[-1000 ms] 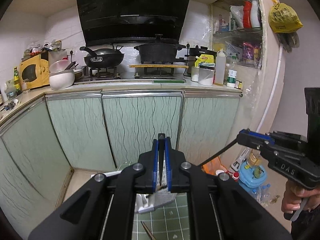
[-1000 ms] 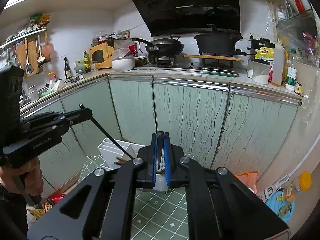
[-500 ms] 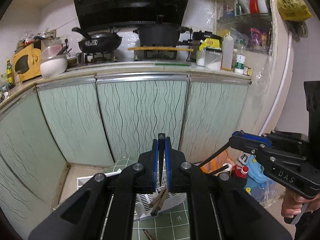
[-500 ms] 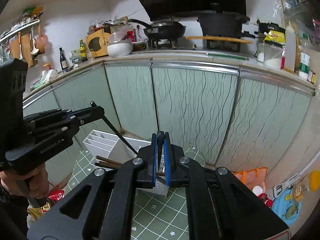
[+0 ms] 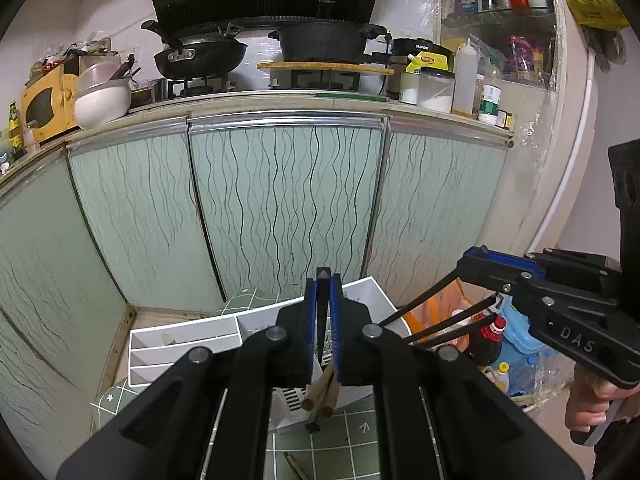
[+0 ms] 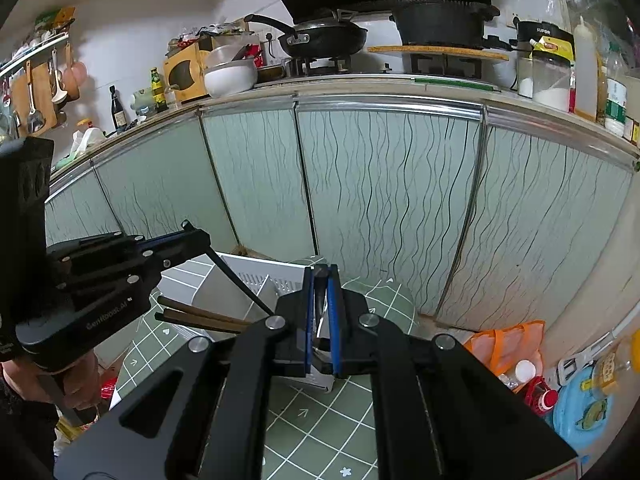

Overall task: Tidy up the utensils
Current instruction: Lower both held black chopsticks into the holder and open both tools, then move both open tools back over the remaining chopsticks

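Both tools hang low over the kitchen floor, in front of a run of pale green cabinet doors (image 5: 280, 208) that closes off the far side. The left hand-held gripper (image 5: 323, 280) is clenched on a bundle of chopsticks (image 5: 320, 394), brown handle ends toward the camera and a dark tip crossing in front of the right tool. Under it sits a white utensil organizer (image 5: 184, 340) on a green checked mat (image 5: 360, 440); its long slots lie to the left, and a perforated section lies under the chopsticks.

The right hand-held gripper (image 6: 320, 276) is pinched on something thin and dark, with a shiny part lower between its blue pads (image 6: 333, 320); what it is I cannot tell. From the right camera, the chopsticks (image 6: 192, 318) jut across the organizer's near edge.

To the right, an orange bag (image 6: 508, 344), bottles and a blue container (image 6: 580, 412) crowd the floor by the wall. Above, the counter (image 5: 280, 98) carries a wok (image 5: 200, 54), a black pot (image 5: 324, 40) and a white bowl (image 5: 102, 100). Open mat remains nearest the cameras.
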`<state>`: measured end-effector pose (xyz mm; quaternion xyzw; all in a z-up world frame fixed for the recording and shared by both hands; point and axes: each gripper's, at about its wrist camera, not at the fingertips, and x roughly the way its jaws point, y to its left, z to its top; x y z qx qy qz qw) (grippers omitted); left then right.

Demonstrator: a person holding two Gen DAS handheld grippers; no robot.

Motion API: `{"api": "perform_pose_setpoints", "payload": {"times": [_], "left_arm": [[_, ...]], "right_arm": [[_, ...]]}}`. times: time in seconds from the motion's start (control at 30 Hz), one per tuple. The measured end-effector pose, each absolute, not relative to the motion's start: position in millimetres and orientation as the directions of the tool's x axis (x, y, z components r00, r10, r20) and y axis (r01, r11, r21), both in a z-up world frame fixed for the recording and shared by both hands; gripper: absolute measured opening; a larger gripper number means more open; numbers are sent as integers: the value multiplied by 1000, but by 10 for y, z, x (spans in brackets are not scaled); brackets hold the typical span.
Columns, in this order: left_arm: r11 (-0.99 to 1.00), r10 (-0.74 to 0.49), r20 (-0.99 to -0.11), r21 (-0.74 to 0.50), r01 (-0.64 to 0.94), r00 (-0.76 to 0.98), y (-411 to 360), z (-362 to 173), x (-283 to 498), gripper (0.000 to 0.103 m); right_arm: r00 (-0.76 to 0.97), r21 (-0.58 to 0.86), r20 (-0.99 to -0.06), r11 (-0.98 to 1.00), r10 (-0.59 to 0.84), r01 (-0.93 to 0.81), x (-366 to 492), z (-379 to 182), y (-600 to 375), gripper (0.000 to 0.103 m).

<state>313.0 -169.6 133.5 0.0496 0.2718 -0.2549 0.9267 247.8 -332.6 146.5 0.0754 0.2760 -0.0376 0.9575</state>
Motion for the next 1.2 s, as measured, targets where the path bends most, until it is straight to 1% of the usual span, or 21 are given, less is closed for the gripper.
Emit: {"api": "perform_pose_setpoints", "payload": {"times": [0.1,0.13,0.17,0.23,0.27,0.3,0.33,0.37,0.43,0.47,0.5,0.7,0.97,1.2], "left_arm": [[873,-436,-532,-52,485,726,-1675,1342,3140,8],[874,-433,-532,-50,484,727,-1669,1352,3138,8],[875,-431,-531,-48,482,730,-1663,1360,3136,9],[874,-435,-529,-53,483,729,-1641,1393,3128,31],[877,-437,-517,-60,477,736,-1605,1424,3112,67],[881,-435,-499,-64,469,750,-1577,1450,3089,93],[888,-428,-471,-63,455,771,-1537,1481,3056,96],[896,-417,-453,-56,441,788,-1504,1510,3027,96],[900,-407,-459,-53,433,789,-1463,1540,3013,98],[901,-405,-459,-53,430,791,-1445,1550,3007,99],[904,-399,-458,-50,426,794,-1426,1558,2990,99],[912,-389,-447,-64,405,805,-1297,1577,2770,99],[920,-370,-439,-54,387,819,-1162,1567,2360,99],[925,-356,-419,-35,377,835,-1032,1542,1915,99]], "right_arm": [[844,135,-536,983,-30,121,2477,1472,-3352,7],[843,137,-537,983,-33,126,2472,1483,-3363,15],[845,139,-533,982,-36,130,2458,1493,-3370,38],[859,132,-509,981,-57,143,2405,1536,-3382,64],[863,128,-501,981,-64,147,2376,1553,-3381,65],[865,127,-497,980,-68,150,2357,1572,-3389,67],[870,124,-487,979,-80,159,2334,1598,-3399,77],[873,117,-478,979,-93,169,2311,1613,-3402,85],[877,111,-471,979,-100,171,2274,1644,-3410,88],[877,110,-470,979,-101,171,2252,1661,-3407,93],[878,105,-466,979,-107,175,2236,1670,-3403,95],[876,62,-464,981,-134,184,2046,1727,-3268,95],[887,28,-436,983,-153,184,1629,1738,-3018,95],[891,18,-427,983,-156,181,1211,1623,-2847,95]]}}
